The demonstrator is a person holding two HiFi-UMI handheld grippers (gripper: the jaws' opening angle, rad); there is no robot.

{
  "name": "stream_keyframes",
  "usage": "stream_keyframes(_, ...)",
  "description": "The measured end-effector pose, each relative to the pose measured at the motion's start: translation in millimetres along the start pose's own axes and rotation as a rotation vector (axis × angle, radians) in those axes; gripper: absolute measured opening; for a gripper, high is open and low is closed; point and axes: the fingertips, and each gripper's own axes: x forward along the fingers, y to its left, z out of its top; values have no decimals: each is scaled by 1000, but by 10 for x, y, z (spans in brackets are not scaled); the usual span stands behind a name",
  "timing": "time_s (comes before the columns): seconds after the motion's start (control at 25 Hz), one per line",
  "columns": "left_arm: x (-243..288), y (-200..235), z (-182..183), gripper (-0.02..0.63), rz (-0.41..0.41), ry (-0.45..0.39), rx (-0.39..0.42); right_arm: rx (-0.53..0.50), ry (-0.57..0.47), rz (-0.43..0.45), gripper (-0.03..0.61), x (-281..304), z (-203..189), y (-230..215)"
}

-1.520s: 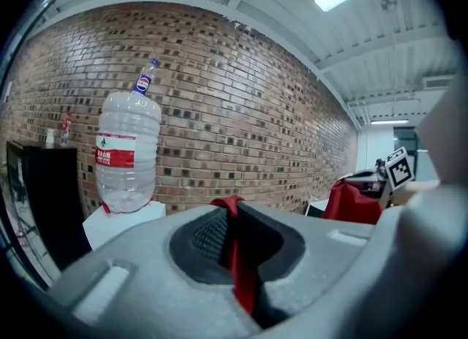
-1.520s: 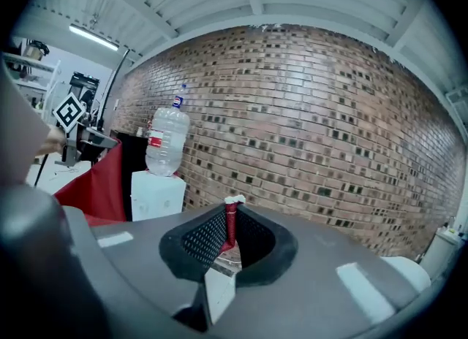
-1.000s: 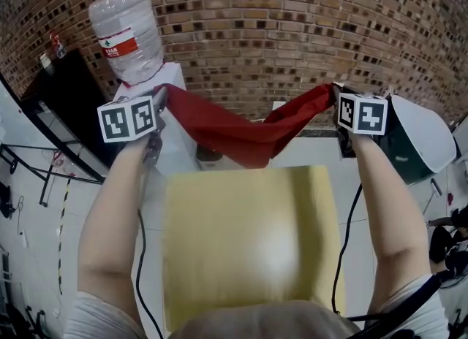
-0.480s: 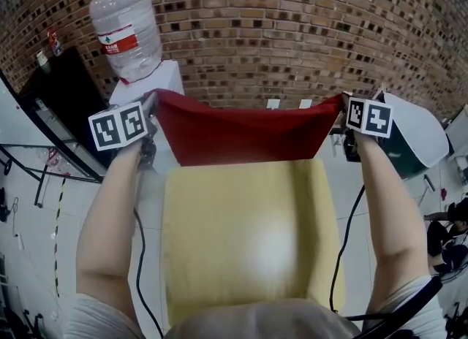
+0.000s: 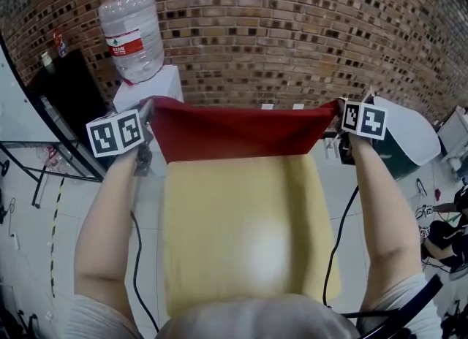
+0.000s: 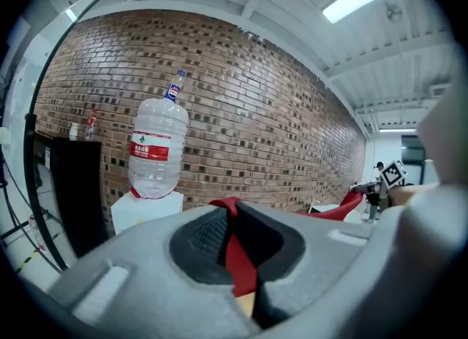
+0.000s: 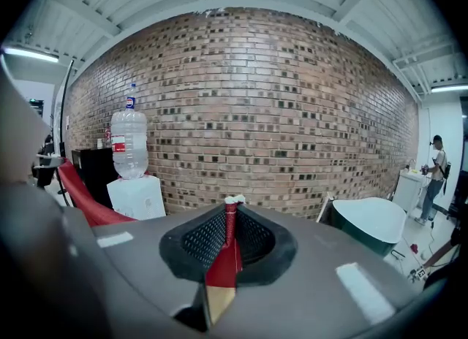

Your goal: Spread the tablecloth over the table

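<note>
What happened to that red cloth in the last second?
The red tablecloth, sagging in a V a second ago, is now stretched taut between the left tool and right tool, which moved apart. Both stay clamped on its corners; the yellow table is still uncovered.

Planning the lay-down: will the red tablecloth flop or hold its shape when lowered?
Probably floppy: the tablecloth is flat only where stretched between the left gripper and right gripper. Likely light, since thin corner pinches carry it. Slack would probably make it sag.

Left tool (image 6: 232, 237), right tool (image 7: 227, 239) — grey shells, marker cubes (image 5: 115, 133), black cables (image 5: 134, 257), light sleeves (image 5: 91, 314).
</note>
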Motion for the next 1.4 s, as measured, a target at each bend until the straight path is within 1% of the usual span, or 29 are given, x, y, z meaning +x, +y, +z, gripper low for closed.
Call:
stream_keyframes(0.2,-470,-224,-148,8,1,18,-22,-11,-2,3,20,-469,-191,-55)
stream_keyframes(0.32,-760,-405,-299,8,4,32,-7,1,7,6,20,-745,-424,-123)
stream_keyframes(0.44,-1051,-581,-524,8,7,49,-4,10,26,11,20,-1027,-731,-181)
stream_keyframes(0.64,-1571,-852,-1031,8,1,112,-21,23,83,21,20,-1539,-1343,-240)
stream_keyframes(0.84,-2083,-1064,-1703,8,7,176,-62,85,145,44,20,-1993,-2093,-265)
stream_keyframes(0.92,-2271,-1136,-1960,8,10,194,-80,90,162,55,20,-2164,-2351,-246)
stream_keyframes(1.04,-2526,-1224,-2309,8,22,223,-86,95,192,65,20,-2396,-2726,-231)
stream_keyframes(1.16,-2734,-1297,-2587,8,29,260,-85,96,215,69,20,-2585,-2993,-237)
stream_keyframes(1.4,-3069,-1344,-3006,8,53,327,-78,95,247,91,20,-2837,-3403,-200)
